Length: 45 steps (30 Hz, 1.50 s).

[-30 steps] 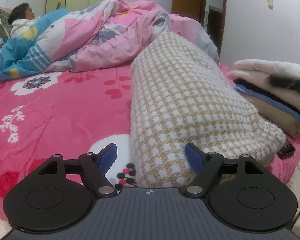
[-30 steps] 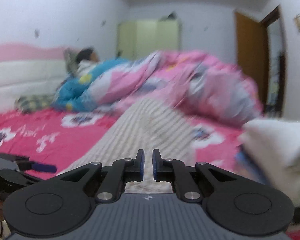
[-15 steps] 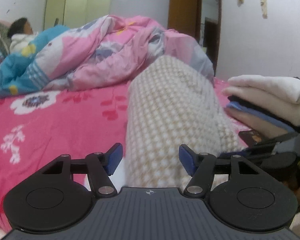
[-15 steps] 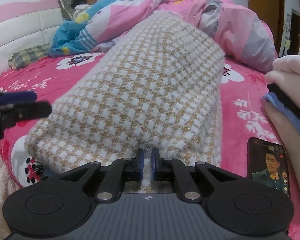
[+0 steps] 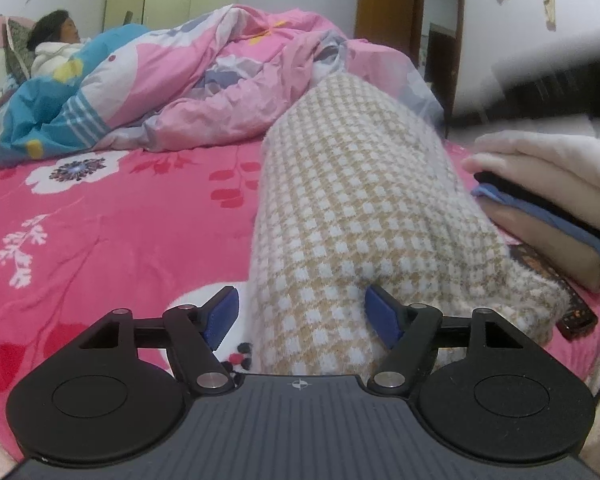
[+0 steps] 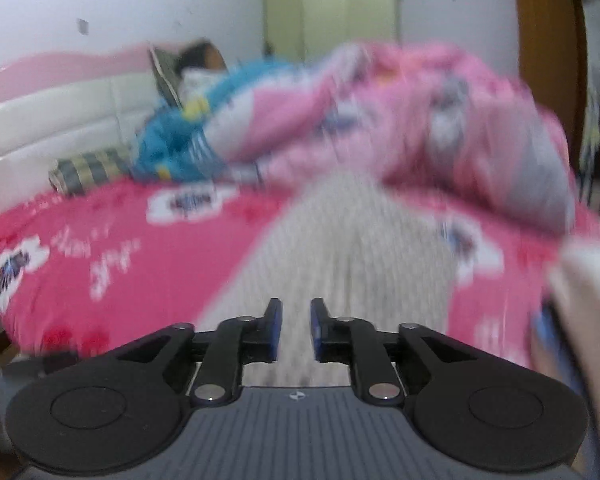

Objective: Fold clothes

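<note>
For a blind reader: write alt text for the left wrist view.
The open left gripper straddles the near end of a folded beige-and-white checked sweater on a pink floral bedsheet. A stack of folded clothes sits right; a person lies under a quilt behind.

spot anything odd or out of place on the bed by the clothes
Yes: a phone lies on the pink sheet, wedged between the checked knit garment and the folded stack, partly under the knit's edge.
</note>
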Each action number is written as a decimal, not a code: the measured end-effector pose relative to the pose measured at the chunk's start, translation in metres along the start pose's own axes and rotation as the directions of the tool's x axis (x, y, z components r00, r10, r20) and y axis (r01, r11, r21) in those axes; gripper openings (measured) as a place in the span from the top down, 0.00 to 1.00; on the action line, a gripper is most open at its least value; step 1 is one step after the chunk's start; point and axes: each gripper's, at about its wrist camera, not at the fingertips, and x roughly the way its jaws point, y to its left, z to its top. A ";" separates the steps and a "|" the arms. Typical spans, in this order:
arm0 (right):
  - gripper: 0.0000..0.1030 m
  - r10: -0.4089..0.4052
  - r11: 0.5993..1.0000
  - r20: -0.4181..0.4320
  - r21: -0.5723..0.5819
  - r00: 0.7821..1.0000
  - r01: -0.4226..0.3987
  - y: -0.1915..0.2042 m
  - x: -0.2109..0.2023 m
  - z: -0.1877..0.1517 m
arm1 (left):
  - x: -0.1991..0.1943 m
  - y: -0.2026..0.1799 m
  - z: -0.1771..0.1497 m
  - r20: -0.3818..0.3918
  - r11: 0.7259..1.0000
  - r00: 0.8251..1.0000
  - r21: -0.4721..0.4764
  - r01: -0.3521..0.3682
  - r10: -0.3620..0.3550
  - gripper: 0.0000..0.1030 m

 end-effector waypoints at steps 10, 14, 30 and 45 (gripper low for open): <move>0.81 0.005 0.999 -0.207 0.052 0.978 0.006 -0.036 0.171 -0.029 | 0.009 0.021 -0.006 0.006 0.993 0.997 -0.093 0.071 -0.071 0.29; 0.80 -0.038 0.999 -0.230 -0.005 0.972 0.037 -0.024 0.164 -0.017 | 0.010 0.025 -0.009 0.007 0.988 0.995 -0.121 0.096 -0.096 0.27; 0.81 0.049 0.990 -0.287 0.141 0.957 -0.009 -0.049 0.241 -0.003 | 0.012 0.030 -0.015 0.033 0.980 0.992 -0.154 0.124 -0.120 0.27; 0.83 0.132 0.990 -0.338 0.091 0.932 -0.107 -0.008 0.282 0.012 | 0.013 0.034 -0.020 0.038 0.979 0.993 -0.167 0.115 -0.110 0.27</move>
